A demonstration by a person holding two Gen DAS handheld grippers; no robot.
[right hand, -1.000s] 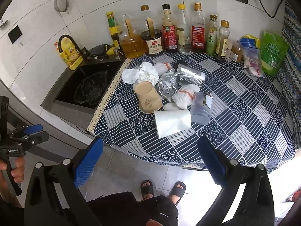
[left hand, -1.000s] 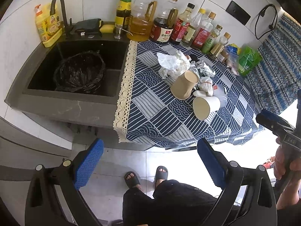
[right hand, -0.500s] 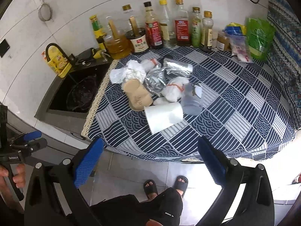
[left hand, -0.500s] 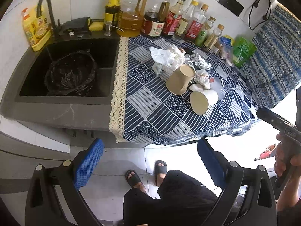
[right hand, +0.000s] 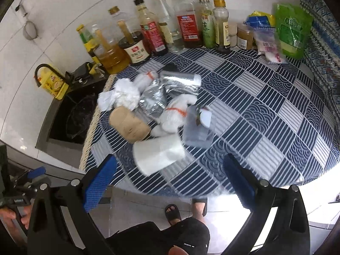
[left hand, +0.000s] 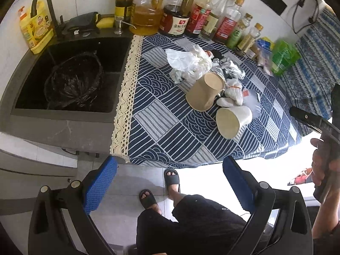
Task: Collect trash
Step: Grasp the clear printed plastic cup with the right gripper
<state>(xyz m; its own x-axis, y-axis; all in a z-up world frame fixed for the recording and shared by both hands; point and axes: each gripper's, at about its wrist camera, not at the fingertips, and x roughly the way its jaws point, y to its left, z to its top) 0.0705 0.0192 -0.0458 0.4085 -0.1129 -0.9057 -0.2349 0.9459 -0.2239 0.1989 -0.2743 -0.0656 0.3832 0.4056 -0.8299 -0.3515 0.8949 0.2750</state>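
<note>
Nearest in both views, the person's legs and black sandals [left hand: 171,178] stand on the tiled floor below the counter edge. The left gripper [left hand: 170,182] hangs over the floor in front of the counter, its blue pads wide apart and holding nothing. The right gripper [right hand: 170,180] hovers at the counter's front edge, jaws likewise wide and empty, with the white cup [right hand: 158,156] just beyond and between its pads.

The trash sits in a cluster on the blue patterned cloth [right hand: 265,114]. The white cup lies on its side, closest to the edge. Just behind it, a brown cup [right hand: 129,125] also lies tipped, and a clear plastic bag [right hand: 198,127] rests to the right. Touching these are a white glove with orange trim [right hand: 176,114], crumpled foil wrappers [right hand: 157,97] and wadded white tissue [right hand: 123,95].

To the left, the dark sink [left hand: 27,91] holds a bin lined with a black bag [left hand: 74,82]. A yellow detergent bottle [left hand: 36,31] stands by the faucet [left hand: 42,4].

Farthest back, a row of sauce and oil bottles [right hand: 153,36] lines the tiled wall, with a green packet [right hand: 293,29] at the right end.
</note>
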